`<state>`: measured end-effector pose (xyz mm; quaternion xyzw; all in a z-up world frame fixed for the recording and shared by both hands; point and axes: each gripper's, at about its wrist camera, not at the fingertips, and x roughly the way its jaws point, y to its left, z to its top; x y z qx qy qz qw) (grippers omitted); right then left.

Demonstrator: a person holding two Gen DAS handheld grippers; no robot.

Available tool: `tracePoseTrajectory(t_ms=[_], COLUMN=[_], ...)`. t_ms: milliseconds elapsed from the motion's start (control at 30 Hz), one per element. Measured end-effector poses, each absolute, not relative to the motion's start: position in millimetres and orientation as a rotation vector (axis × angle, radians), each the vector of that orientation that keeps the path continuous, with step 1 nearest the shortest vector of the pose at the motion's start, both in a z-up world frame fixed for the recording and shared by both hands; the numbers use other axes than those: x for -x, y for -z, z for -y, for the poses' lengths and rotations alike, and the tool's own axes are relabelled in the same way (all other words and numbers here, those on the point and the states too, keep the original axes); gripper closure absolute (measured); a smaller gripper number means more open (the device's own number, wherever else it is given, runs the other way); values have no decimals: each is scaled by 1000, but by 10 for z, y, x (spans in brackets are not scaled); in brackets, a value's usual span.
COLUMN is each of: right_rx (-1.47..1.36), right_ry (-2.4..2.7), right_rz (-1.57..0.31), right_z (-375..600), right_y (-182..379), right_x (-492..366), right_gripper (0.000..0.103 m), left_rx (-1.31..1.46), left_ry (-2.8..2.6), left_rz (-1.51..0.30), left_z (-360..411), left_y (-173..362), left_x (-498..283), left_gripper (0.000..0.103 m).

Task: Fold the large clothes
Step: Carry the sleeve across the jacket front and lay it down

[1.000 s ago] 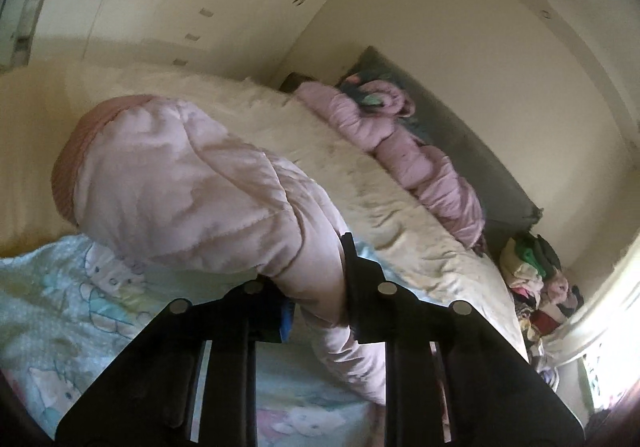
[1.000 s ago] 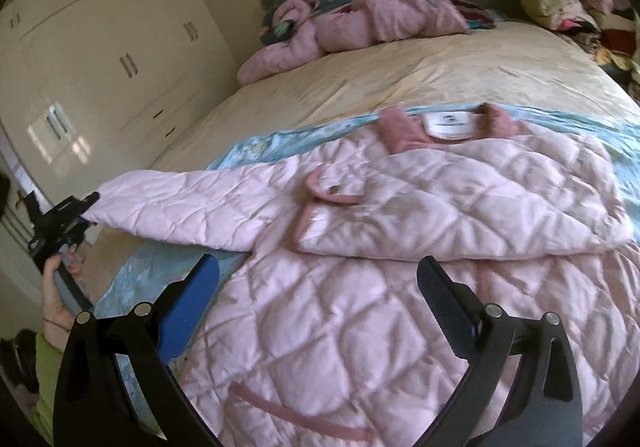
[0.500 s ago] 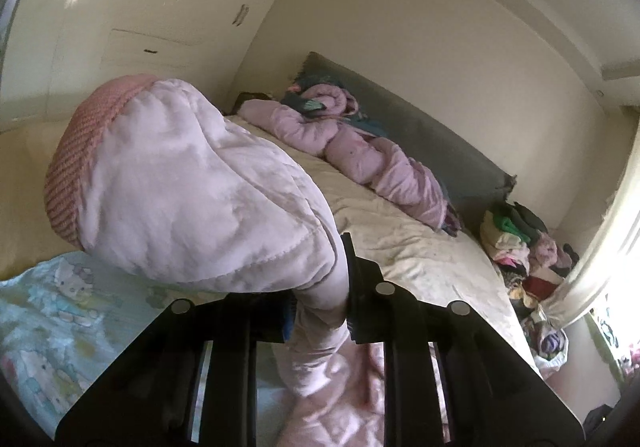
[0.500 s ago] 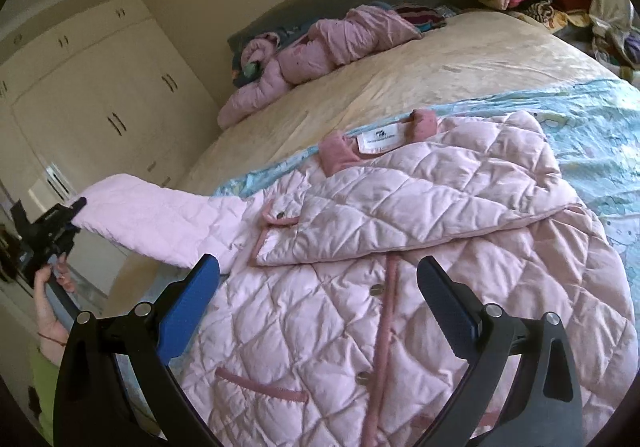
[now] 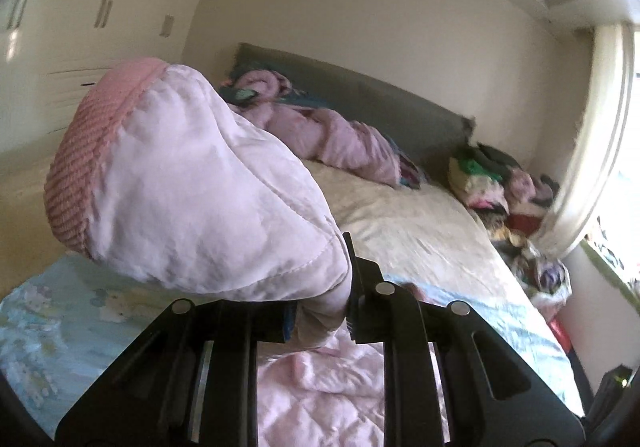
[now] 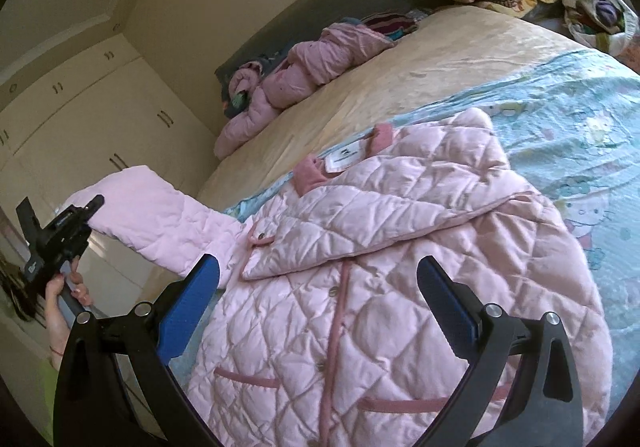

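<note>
We see a pink quilted coat (image 6: pixel 384 287) spread on the bed (image 6: pixel 400 87) | our left gripper (image 5: pixel 320 311) clamps its sleeve (image 5: pixel 192 187) | right gripper (image 6: pixel 320 299) jaws apart, empty

- Right gripper (image 6: pixel 318 301): black forked frame, blue pads, silver round screws.
- Left gripper (image 5: pixel 318 321): black frame, silver screws, blue pad.
- Left hand (image 6: pixel 60 301): lime-green sleeve at 7 o'clock, thin red wrist string.

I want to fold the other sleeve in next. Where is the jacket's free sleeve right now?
In the right wrist view the sleeve stretches off the jacket to the left, lifted off the bed's edge, its cuff end clamped in the left gripper.
</note>
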<state>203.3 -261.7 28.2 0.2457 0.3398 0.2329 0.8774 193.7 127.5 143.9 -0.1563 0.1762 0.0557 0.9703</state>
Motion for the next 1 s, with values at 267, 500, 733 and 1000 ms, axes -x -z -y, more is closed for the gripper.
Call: tracePoseTrajectory(t_ms=[267, 500, 733, 1000], right_rx=[-556, -575, -567, -544], right_ry=[-429, -385, -333, -263], right_rz=[-714, -723, -729, -752], right_z=[2970, 3137, 3254, 3337], right_y=[-187, -95, -51, 15], right_x=[-2030, -2052, -2099, -2162], right_gripper=[4, 4, 4, 4], left_rx=[232, 122, 33, -125], left_ry=[7, 110, 165, 214], left_rz=[-455, -557, -657, -683], left_z=[-621, -100, 207, 484], left_y=[-1101, -607, -19, 450], left_x=[-2234, -2407, -2578, -2601], left_gripper=[92, 92, 92, 89])
